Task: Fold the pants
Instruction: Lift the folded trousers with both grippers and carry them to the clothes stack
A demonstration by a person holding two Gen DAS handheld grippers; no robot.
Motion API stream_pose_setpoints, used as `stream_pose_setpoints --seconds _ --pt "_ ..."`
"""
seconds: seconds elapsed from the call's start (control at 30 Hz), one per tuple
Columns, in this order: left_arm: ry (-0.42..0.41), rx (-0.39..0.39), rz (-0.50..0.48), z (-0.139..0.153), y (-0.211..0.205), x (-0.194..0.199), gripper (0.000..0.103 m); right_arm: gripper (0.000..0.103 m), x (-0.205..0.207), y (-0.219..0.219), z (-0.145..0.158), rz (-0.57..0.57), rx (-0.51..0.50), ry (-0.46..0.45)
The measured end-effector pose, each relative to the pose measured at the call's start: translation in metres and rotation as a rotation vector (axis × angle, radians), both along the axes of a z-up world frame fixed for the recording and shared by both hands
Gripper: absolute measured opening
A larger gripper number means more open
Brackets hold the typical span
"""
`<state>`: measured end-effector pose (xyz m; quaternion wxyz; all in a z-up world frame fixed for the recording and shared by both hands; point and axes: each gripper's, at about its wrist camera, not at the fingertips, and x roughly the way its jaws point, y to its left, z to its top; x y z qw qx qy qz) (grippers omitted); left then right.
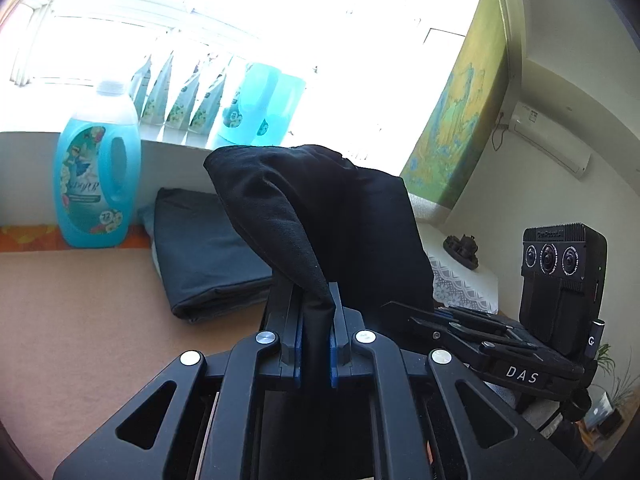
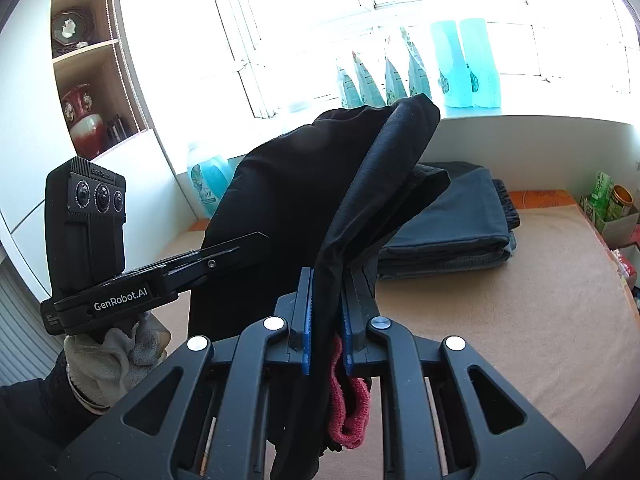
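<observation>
Both grippers hold the black pants in the air above the tan counter; the left gripper has its jaws clenched on a fold of the fabric; the right gripper likewise grips a bunched edge, with a red lining showing below; a folded dark stack lies behind, by the windowsill.

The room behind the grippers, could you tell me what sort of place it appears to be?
Probably a room in a home, not a lab: detergent bottles by a bright windowsill, a shelf with a red vase, a wall air conditioner, and folded dark clothes on a tan surface.
</observation>
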<state>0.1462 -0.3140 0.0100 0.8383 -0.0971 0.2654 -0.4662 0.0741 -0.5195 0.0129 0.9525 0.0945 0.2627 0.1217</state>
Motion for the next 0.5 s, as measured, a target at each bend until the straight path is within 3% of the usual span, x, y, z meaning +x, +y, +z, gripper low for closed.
stream_pose_setpoints --seconds 0.27,0.5 --pt "-0.080 -0.004 0.014 0.024 -0.038 0.044 0.008 0.013 0.061 -0.023 0.036 -0.014 -0.063 -0.036" --pt "-0.067 0.026 0.042 0.011 -0.069 0.097 0.008 0.013 0.134 -0.041 0.029 -0.001 -0.108 0.001"
